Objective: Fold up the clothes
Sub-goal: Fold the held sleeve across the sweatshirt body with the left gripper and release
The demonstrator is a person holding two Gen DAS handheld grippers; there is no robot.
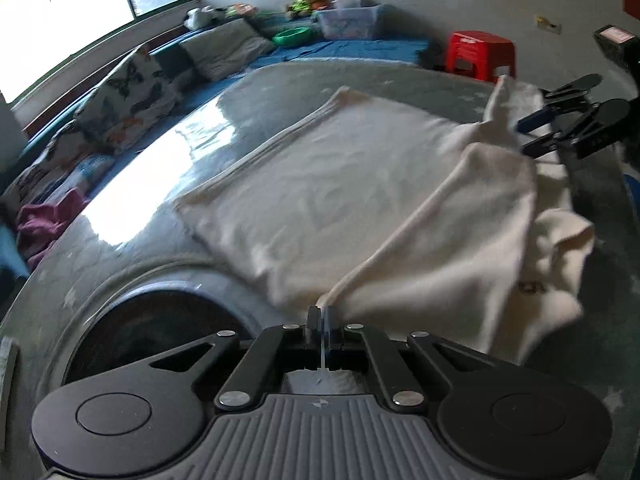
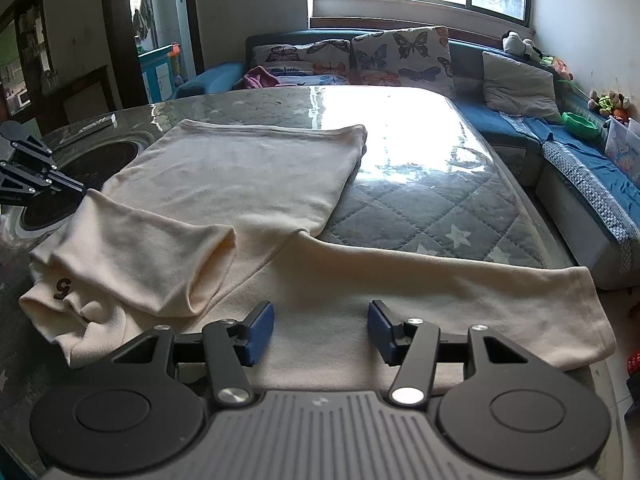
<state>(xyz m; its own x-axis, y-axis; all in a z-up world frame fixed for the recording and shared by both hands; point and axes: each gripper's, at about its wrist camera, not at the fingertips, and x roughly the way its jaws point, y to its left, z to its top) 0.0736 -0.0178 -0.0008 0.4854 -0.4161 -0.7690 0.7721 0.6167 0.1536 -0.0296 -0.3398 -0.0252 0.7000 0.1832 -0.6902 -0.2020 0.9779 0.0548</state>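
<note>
A cream long-sleeved top (image 1: 352, 184) lies spread on the glass-covered quilted table (image 1: 168, 168). My left gripper (image 1: 321, 314) is shut on the edge of its folded-over sleeve at the near side. In the right wrist view the top (image 2: 240, 176) lies flat, one sleeve (image 2: 136, 252) folded across the body, the other sleeve (image 2: 460, 292) stretched to the right. My right gripper (image 2: 321, 330) is open just above the cloth near the collar end. It also shows in the left wrist view (image 1: 560, 124) at the far right, and the left gripper (image 2: 40, 184) shows at the left edge.
A round dark cooktop (image 1: 152, 332) is set into the table by my left gripper. A blue sofa (image 2: 560, 152) with butterfly cushions (image 2: 400, 56) runs along the far sides. A red stool (image 1: 480, 54), a plastic bin (image 1: 352, 20) and a purple garment (image 1: 44, 220) lie around.
</note>
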